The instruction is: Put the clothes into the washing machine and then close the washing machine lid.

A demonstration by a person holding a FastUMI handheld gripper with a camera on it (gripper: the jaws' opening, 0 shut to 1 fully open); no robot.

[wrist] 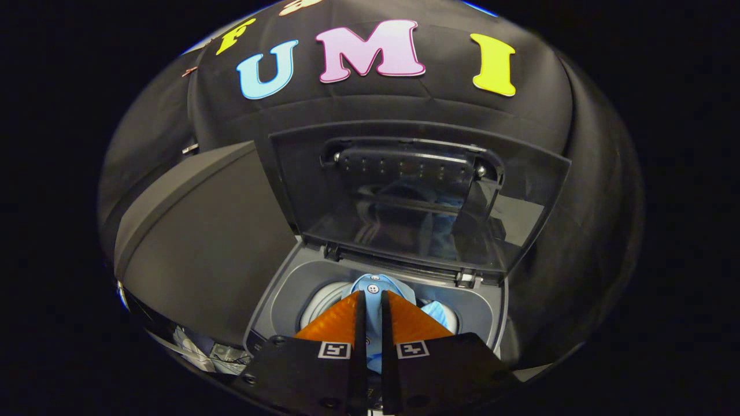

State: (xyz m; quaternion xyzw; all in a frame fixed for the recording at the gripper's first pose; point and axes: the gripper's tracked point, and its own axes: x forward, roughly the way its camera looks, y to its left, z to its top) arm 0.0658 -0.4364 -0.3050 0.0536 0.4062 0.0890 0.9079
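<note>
The washing machine [277,300] takes up the middle and lower part of the frame, its dark top sloping away at centre left. Its lid [416,196] stands open and upright across the centre, tinted and see-through. Below the lid, at lower centre, the tub opening [324,303] holds a light blue shirt [373,287], buttons showing. The gripper [370,312] sits at bottom centre, its orange fingers [338,323] clenched on a fold of that shirt, over the opening. The loading step looks to be in hand. The next move likely calls for letting the shirt go into the tub, then swinging the lid down.
</note>
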